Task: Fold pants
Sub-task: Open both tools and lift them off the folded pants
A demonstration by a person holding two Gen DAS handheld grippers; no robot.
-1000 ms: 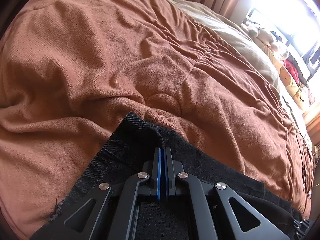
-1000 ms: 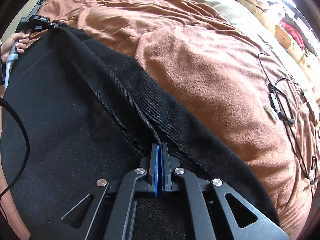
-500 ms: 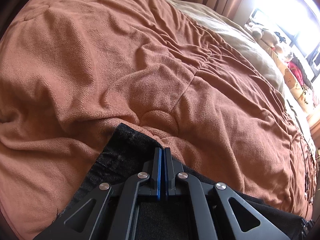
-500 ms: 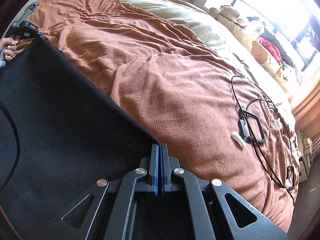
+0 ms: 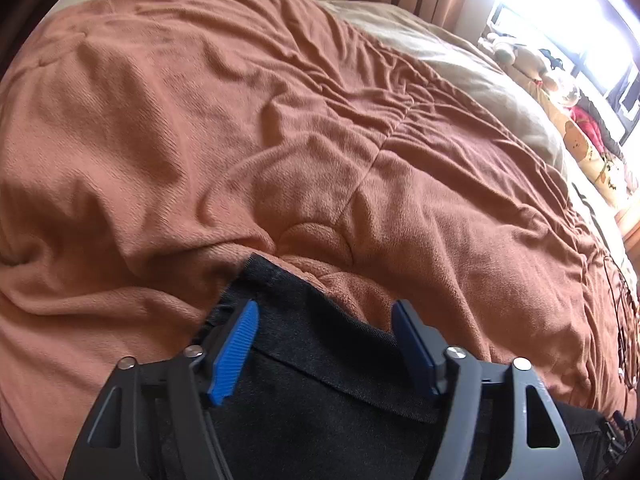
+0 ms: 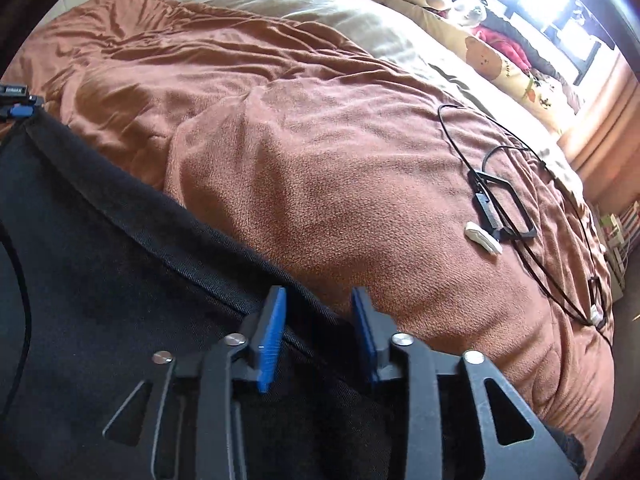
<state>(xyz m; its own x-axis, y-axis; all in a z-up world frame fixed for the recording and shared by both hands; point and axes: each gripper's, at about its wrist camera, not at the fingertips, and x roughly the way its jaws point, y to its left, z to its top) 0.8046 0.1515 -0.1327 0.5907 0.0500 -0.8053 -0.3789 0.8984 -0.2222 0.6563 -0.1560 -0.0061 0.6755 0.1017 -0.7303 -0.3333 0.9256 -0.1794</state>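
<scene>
Both grippers, left gripper (image 5: pixel 324 340) and right gripper (image 6: pixel 318 328), are opening up with nothing pinched (pads clear of the cloth), black pants (image 6: pixel 100 260) lying across the lower-left frame on the brown blanket (image 6: pixel 320 160).

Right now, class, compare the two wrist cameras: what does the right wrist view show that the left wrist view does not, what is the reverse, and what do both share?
Only the right wrist view shows the right gripper, a small white object beside a black cable, and the left gripper at the far corner of the pants.

Only the left wrist view shows the left gripper's blue pads up close and the frayed hem corner.

Both show the black pants on the brown blanket, each gripper's jaws opening above the cloth, and stuffed toys by the window.
</scene>
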